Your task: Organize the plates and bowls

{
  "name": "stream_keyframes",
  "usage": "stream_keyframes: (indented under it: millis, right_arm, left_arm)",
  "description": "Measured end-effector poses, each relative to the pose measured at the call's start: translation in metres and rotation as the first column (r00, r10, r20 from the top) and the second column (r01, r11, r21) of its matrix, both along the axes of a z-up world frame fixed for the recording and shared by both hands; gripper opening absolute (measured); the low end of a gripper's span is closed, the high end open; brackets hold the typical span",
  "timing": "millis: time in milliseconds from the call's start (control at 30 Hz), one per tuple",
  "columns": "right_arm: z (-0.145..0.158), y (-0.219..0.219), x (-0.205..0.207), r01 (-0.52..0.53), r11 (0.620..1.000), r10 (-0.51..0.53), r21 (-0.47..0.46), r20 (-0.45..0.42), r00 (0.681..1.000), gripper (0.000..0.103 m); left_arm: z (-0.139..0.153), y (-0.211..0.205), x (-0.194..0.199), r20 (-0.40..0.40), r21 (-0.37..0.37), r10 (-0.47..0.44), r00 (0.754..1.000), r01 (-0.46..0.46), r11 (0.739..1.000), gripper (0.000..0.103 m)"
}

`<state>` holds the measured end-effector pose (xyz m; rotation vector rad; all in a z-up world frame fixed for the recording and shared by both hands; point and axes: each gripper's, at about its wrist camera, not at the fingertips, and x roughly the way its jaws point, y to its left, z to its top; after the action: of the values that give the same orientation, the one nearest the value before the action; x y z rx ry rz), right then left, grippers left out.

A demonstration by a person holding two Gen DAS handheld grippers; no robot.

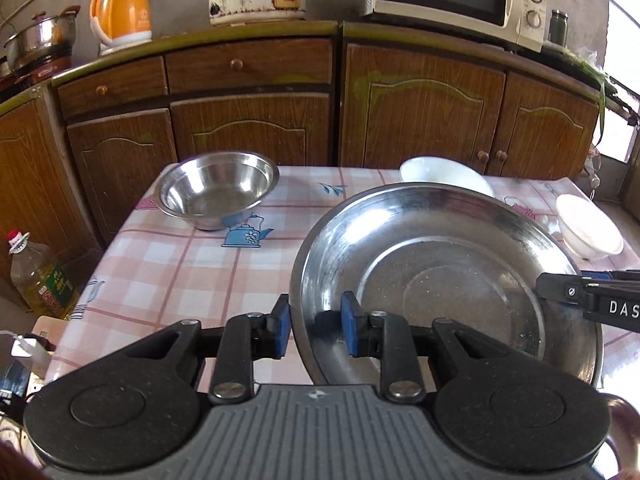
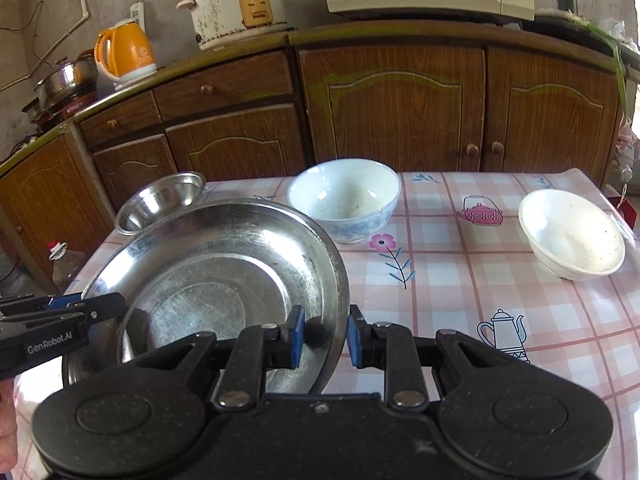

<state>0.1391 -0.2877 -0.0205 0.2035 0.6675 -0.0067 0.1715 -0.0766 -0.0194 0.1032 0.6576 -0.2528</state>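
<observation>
Steel plate [image 1: 440,280], tilted above the checked surface [image 1: 168,264]: I hold it with both grippers, left gripper [image 1: 314,328] and right gripper [image 2: 325,336], jaws narrow on opposite rims. Steel bowl [image 1: 216,188] and two white bowls sit behind.

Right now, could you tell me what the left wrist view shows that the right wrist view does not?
Only the left wrist view shows the blue teapot print beside the small steel bowl. Only the right wrist view shows inside the blue-patterned bowl and the pink teapot print. Both show the steel plate, each claw shut on its rim, and the plain white bowl.
</observation>
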Motion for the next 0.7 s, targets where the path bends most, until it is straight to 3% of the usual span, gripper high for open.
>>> stream_keyframes:
  millis: [700]
  right_arm:
    - [0.05,0.023,-0.084,-0.048,0.999,0.048,0.006,0.086,0.995,0.029]
  left_arm:
    - [0.042,0.022,-0.086,0.046,-0.013,0.087,0.995,-0.086,0.996,0.026]
